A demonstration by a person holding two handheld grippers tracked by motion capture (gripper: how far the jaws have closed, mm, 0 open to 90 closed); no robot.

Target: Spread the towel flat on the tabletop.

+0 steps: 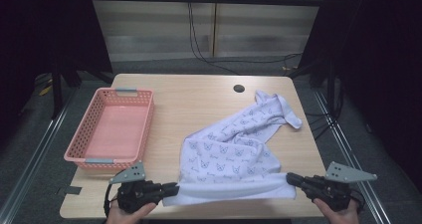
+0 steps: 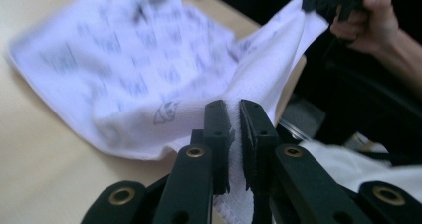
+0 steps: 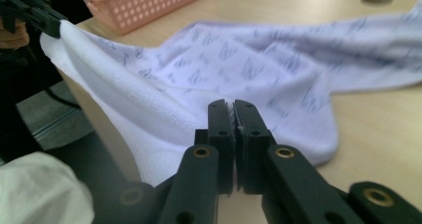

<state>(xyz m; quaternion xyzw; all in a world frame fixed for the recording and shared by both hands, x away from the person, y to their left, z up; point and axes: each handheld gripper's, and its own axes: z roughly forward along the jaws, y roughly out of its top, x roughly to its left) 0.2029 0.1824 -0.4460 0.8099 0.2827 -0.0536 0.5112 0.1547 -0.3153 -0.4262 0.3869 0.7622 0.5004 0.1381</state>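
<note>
You had the left tongs (image 1: 174, 188) and right tongs (image 1: 290, 178) each clamped on a near corner of the printed towel (image 1: 234, 154), stretched along the tabletop (image 1: 199, 99) edge, high view caught the pink basket (image 1: 142, 129) whole, right gripper view just its corner.

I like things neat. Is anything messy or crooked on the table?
Yes: the towel lies crumpled and slanted, its far end twisted near the table's hole. The near edge is stretched between both grippers. The pink basket sits straight.

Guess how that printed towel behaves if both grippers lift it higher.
Likely floppy: the towel sags between the left gripper and right gripper and lies rumpled. Probably light, since a thin pinch holds each corner. The far end would likely drag along the table.
</note>
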